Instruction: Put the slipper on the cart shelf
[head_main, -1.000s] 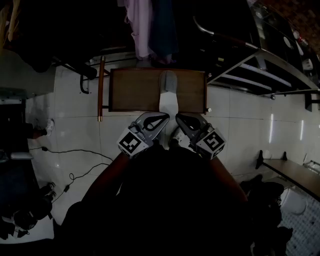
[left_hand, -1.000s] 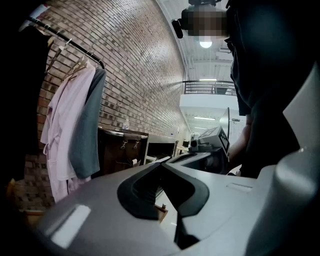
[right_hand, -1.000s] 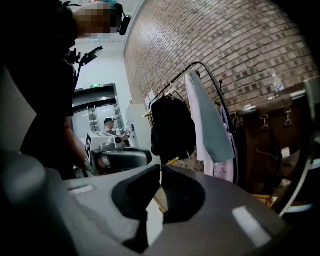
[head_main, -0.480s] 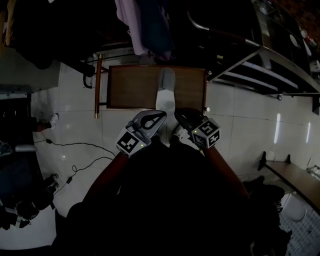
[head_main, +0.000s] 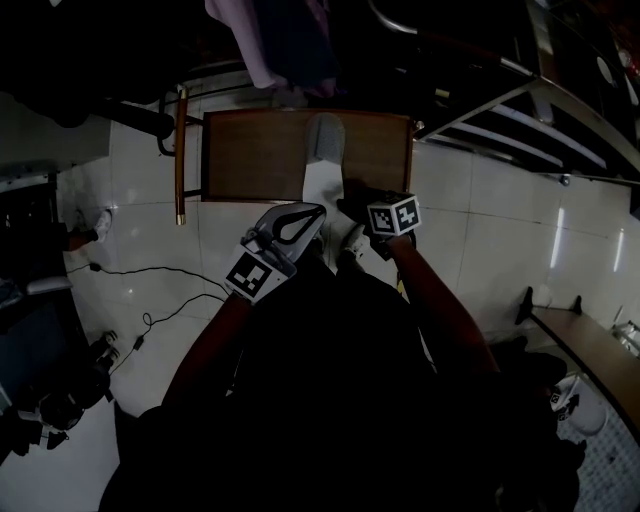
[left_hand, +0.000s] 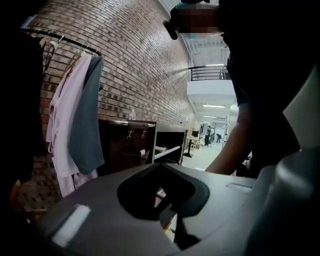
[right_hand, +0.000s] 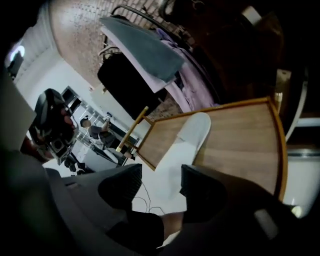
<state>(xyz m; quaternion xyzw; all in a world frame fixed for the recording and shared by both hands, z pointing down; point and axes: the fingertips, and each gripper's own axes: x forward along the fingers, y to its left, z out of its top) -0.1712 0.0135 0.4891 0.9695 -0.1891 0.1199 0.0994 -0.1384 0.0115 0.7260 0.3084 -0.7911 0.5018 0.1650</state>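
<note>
As the slipper (head_main: 322, 170) lies near-to-far on the shelf (head_main: 250, 160), its toe points away.

Left gripper (head_main: 319, 211): light grey shell, dull in the dim light.
Marker cube (head_main: 253, 275): black squares on white, at the gripper's rear.
Slipper (head_main: 322, 162): white sole, grey toe band (just ahead of the tips, slightly right).
Cart shelf (head_main: 250, 160): mid-brown wood grain, paler wooden rim.
Floor (head_main: 480, 230): glossy white tiles, thin dark joints.
Garments (left_hand: 75, 125): pale pink beside slate grey-blue, ahead-left.
Wall (left_hand: 140, 65): red-brown brick, pale mortar lines.
</note>
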